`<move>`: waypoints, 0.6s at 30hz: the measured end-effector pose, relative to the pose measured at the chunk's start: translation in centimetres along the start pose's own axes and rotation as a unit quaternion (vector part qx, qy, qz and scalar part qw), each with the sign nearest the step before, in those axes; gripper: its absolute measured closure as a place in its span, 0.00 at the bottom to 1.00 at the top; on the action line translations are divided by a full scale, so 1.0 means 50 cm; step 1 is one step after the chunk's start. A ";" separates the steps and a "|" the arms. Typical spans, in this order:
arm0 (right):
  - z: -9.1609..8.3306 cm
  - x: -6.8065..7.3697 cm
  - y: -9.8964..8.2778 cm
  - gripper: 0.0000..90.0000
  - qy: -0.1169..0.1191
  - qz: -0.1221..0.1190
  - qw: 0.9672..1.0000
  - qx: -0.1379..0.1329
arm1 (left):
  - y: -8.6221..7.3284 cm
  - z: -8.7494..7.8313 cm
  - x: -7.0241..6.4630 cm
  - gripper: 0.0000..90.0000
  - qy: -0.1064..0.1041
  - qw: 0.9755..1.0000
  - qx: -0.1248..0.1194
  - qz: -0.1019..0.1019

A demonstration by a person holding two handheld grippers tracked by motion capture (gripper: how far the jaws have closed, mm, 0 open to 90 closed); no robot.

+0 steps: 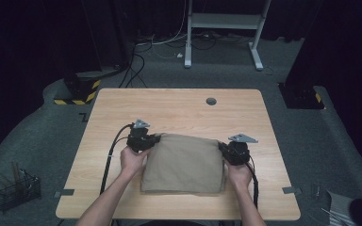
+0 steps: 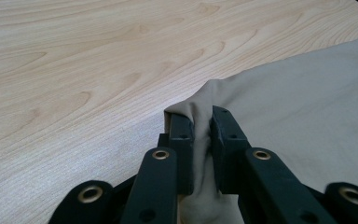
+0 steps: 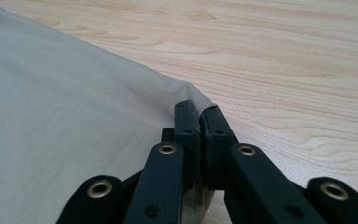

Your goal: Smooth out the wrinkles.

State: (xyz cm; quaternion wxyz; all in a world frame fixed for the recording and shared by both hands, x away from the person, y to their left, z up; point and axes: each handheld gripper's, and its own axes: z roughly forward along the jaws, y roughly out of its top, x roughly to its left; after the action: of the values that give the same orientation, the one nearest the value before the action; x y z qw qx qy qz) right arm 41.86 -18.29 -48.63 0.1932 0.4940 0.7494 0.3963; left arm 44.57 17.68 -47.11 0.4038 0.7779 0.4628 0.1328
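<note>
Clamping tan cloth corners, left gripper, right gripper, bare table, wire basket on floor

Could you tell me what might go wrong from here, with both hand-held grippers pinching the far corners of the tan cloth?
1. The left hand-held gripper holds a thick bunched wad of the tan cloth, while the right hand-held gripper pinches only a thin corner edge; a pull could slip the right corner free.
2. The uneven grips could skew any fold or leave wrinkles near the left corner.
3. The cloth's near edge lies close to the table edge and could slide off if dragged toward the person.
</note>
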 end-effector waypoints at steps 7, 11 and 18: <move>0.009 -0.002 -0.002 0.96 -0.003 0.003 1.000 0.007 | -0.003 0.012 0.005 0.89 0.001 1.000 0.006 -0.009; 0.017 -0.004 -0.004 0.96 -0.004 0.005 1.000 0.012 | -0.005 0.018 0.008 0.88 0.002 1.000 0.011 -0.014; 0.028 -0.008 -0.009 0.96 -0.004 0.009 1.000 0.019 | -0.009 0.032 0.011 0.88 0.008 1.000 0.020 -0.012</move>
State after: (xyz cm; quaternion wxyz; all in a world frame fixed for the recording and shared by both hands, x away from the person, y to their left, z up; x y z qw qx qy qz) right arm 42.71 -18.17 -49.89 0.1831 0.5060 0.7514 0.3819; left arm 45.53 17.46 -48.57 0.3859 0.7790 0.4782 0.1249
